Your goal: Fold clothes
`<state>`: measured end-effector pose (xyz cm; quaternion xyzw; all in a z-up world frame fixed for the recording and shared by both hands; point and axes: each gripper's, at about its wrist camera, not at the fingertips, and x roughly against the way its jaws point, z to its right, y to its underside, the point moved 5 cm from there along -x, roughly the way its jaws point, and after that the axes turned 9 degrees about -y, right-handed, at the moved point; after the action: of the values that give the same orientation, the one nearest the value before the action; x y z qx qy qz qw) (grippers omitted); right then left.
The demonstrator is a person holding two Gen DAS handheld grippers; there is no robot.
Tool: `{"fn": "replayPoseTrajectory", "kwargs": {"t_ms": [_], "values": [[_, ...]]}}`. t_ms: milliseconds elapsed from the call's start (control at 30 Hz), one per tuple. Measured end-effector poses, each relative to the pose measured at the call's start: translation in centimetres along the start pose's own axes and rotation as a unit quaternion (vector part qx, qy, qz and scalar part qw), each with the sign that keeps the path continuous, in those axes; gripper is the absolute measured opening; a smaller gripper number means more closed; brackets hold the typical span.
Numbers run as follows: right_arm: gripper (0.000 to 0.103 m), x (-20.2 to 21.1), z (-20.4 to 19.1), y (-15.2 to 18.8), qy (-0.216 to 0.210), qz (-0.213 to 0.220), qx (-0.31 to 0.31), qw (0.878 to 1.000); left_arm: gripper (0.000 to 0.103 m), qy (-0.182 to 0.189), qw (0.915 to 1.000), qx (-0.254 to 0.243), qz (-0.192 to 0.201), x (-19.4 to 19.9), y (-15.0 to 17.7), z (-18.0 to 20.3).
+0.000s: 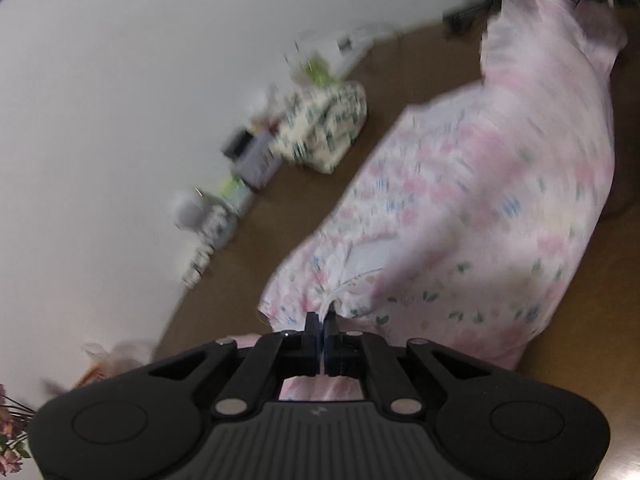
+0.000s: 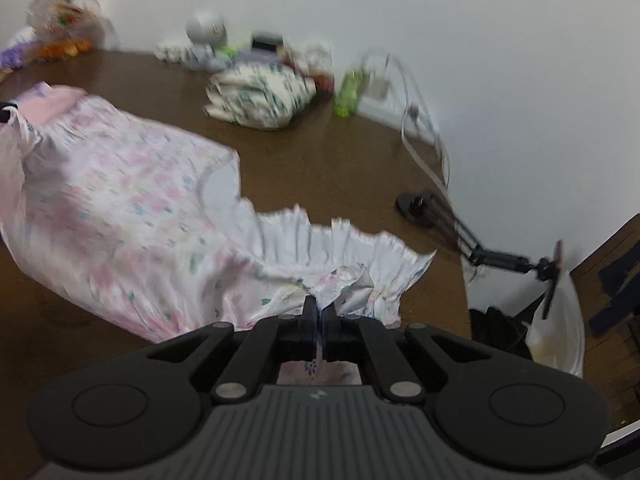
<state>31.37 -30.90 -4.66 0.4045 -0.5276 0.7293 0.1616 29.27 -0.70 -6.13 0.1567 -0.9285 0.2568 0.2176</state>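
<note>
A pink floral garment (image 1: 480,200) is stretched out over the brown table (image 1: 320,208). My left gripper (image 1: 322,316) is shut on one bunched edge of it, near the pink band. My right gripper (image 2: 319,308) is shut on the opposite end of the garment (image 2: 120,200), at its white ruffled hem (image 2: 340,248). The cloth hangs slack between the two grippers and partly rests on the table (image 2: 320,152). The left gripper's tip shows at the left edge of the right wrist view (image 2: 5,112). Both views are motion-blurred.
A folded white patterned garment (image 1: 324,128) lies near the wall, also in the right wrist view (image 2: 260,96). Small items line the wall: a grey round object (image 2: 206,28), a green bottle (image 2: 350,90), white cables (image 2: 420,120). A black clamp stand (image 2: 424,206) sits at the table's right edge.
</note>
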Motion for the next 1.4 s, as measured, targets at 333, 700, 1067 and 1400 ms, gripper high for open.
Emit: {"fn": "replayPoseTrajectory", "kwargs": {"t_ms": [333,700,1067,1400], "values": [[0.002,-2.2,0.4,1.7,-0.015,-0.028,-0.015,0.999,0.015,0.057,0.9983,0.010,0.000,-1.3,1.4,1.1],[0.026,0.1,1.0,1.8,-0.027,-0.017,-0.038,0.999,0.063,0.038,0.9984,0.041,0.012,0.9,2.4,-0.8],[0.045,3.2,-3.2,-1.8,-0.113,0.060,-0.029,0.991,0.041,0.066,0.9943,0.078,0.030,6.2,5.8,-1.3],[0.035,-3.8,-14.8,-8.1,-0.217,0.060,0.038,0.973,0.015,0.082,0.9946,0.062,0.014,5.2,7.7,3.1]]}}
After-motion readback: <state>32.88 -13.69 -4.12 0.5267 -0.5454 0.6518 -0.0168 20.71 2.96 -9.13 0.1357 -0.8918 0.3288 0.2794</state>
